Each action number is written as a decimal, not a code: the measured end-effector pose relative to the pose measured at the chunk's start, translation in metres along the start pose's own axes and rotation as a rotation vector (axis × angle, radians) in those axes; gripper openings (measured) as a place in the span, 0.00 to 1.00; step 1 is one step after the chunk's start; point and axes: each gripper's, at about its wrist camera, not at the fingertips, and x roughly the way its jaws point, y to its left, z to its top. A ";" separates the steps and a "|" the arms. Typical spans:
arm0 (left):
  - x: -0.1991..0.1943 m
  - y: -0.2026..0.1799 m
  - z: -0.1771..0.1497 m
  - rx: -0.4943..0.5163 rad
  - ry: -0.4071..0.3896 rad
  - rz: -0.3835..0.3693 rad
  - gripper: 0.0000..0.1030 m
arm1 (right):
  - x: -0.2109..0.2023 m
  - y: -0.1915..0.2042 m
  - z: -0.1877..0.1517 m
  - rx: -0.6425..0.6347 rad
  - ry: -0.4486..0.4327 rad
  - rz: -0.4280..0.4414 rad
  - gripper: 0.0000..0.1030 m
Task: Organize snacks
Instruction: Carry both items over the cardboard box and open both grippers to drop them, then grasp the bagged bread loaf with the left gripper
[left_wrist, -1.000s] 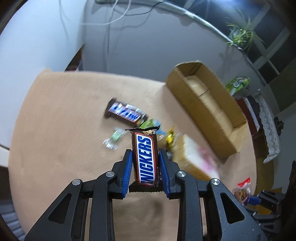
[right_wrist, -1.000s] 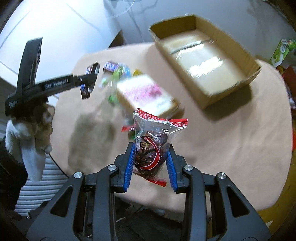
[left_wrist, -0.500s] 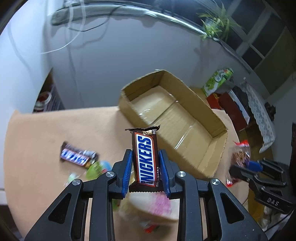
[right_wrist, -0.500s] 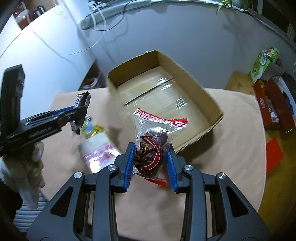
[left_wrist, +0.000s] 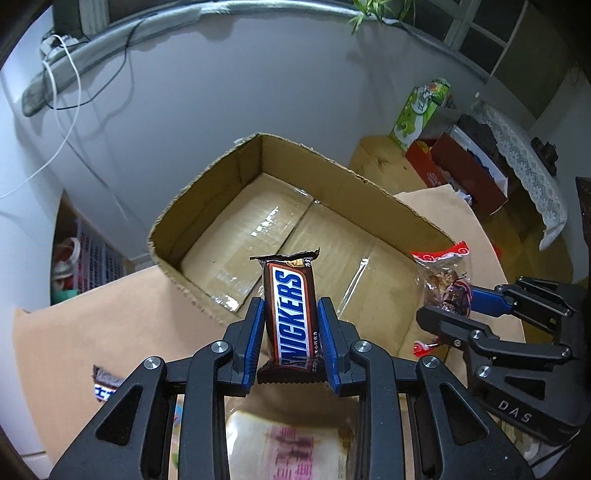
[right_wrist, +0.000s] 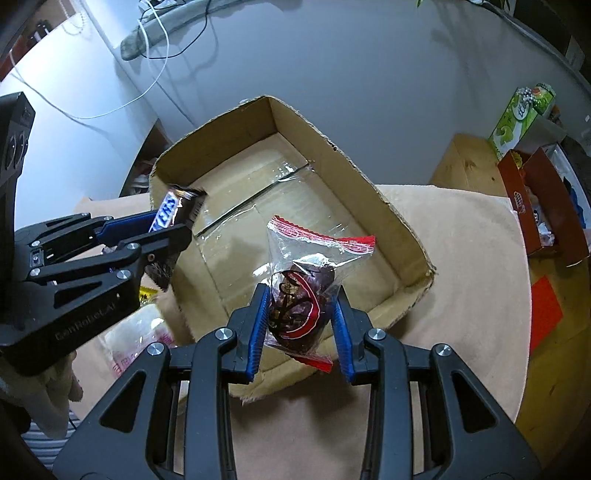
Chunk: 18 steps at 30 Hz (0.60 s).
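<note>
Over the box (left_wrist: 373, 195), our left gripper (left_wrist: 291, 347) clamps a Snickers (left_wrist: 293, 314); our right gripper (right_wrist: 299, 325) clamps a snack bag (right_wrist: 306, 280).

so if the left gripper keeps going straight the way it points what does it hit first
Most likely the taped floor of the cardboard box. The left gripper, shut on the Snickers bar, points over the box's near rim into its bare interior, though depth is hard to judge.

Glossy tape crosses the matt cardboard box (left_wrist: 369, 195) floor; beige tablecloth (right_wrist: 461, 258) looks soft.
</note>
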 end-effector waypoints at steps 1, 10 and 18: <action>0.000 0.000 0.001 -0.001 0.000 0.002 0.27 | 0.002 -0.001 0.001 0.002 0.001 0.004 0.33; -0.003 0.005 0.006 -0.019 -0.010 0.012 0.53 | 0.002 -0.005 0.004 0.001 -0.025 0.001 0.74; -0.012 0.011 0.005 -0.015 -0.018 0.016 0.53 | -0.007 -0.005 -0.004 0.014 -0.037 0.021 0.74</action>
